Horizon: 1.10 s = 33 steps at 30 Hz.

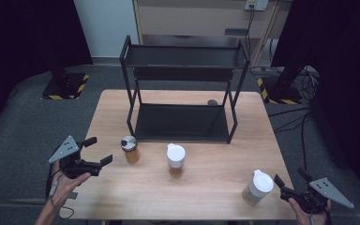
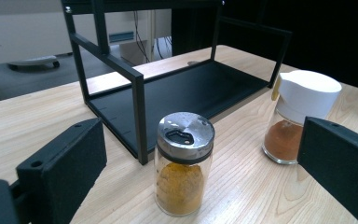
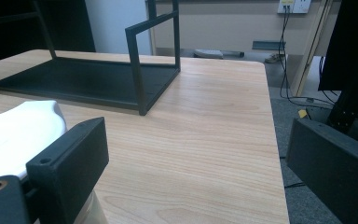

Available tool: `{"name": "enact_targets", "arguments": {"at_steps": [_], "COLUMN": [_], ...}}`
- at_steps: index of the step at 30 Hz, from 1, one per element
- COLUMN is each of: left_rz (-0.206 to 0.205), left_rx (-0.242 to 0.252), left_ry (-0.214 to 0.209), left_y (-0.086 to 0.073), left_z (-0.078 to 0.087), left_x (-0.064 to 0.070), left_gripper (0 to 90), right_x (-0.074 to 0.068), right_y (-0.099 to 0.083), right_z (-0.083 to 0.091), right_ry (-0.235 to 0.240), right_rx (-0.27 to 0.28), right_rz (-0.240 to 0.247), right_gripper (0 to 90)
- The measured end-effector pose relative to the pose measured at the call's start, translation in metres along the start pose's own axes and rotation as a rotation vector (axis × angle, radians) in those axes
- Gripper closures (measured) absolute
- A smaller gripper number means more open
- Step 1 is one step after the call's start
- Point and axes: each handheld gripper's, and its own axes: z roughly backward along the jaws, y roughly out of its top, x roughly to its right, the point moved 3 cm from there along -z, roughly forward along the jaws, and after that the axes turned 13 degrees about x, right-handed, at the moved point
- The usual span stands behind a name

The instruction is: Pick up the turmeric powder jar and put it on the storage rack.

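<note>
1. We see our left tool (image 1: 98,151) at the left edge of the light wooden surface (image 1: 215,187), its two black jaws spread well apart and holding nothing.
2. In the left gripper view those jaws frame a small glass jar of yellow-orange powder with a silver shaker lid (image 2: 183,163). It stands upright on the surface, just in front of the near left corner post of the black metal two-tier rack (image 2: 168,88), and touches neither jaw.
3. Just right of that jar stands a glass jar of red-brown powder with a white cap (image 1: 176,160), also upright and in front of the rack.
4. Our right tool (image 1: 290,182) sits at the near right corner of the surface, jaws wide apart and empty.
5. A third jar with a white cap and pale contents (image 1: 258,187) stands just beside that tool's left jaw; we cannot tell whether they touch.
6. Both rack shelves are bare.
</note>
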Motion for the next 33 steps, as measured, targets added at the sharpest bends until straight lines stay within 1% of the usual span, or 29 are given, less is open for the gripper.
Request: {"name": "enact_targets", "arguments": {"at_steps": [5,14,18,23,25,27,31,33], "left_rz": [-0.007,-0.012,-0.01,-0.006,-0.005,0.0,-0.009,0.001], "left_rx": [-0.018,-0.056,-0.071,-0.078,-0.079,-0.083,-0.094,-0.09], "left_ry": [-0.016,-0.046,-0.047,-0.051,-0.05,-0.052,-0.058,-0.059], "left_y": [0.002,-0.002,-0.005,-0.01,-0.011,-0.014,-0.018,-0.02], "left_z": [-0.011,-0.032,-0.043,-0.055,-0.057,-0.063,-0.07,-0.074], "left_x": [-0.002,-0.005,-0.008,-0.011,-0.012,-0.013,-0.012,-0.013], "left_gripper": [0.2,0.2,0.4,0.6,0.7,0.9,1.4,1.5], "right_x": [0.0,0.0,0.0,0.0,0.0,0.0,0.0,0.0], "right_y": [0.0,0.0,0.0,0.0,0.0,0.0,0.0,0.0], "right_z": [0.0,0.0,0.0,-0.001,-0.001,0.0,0.0,-0.001], "right_ry": [0.001,0.001,0.001,0.002,0.003,0.002,0.002,0.002], "right_rx": [-0.002,-0.002,-0.002,-0.004,-0.003,-0.001,-0.002,-0.001], "right_rz": [0.001,0.0,-0.001,-0.001,0.001,0.001,0.0,-0.001], "right_gripper": [5.7,5.8,5.8,5.8,5.8,5.8,5.9,5.9]}}
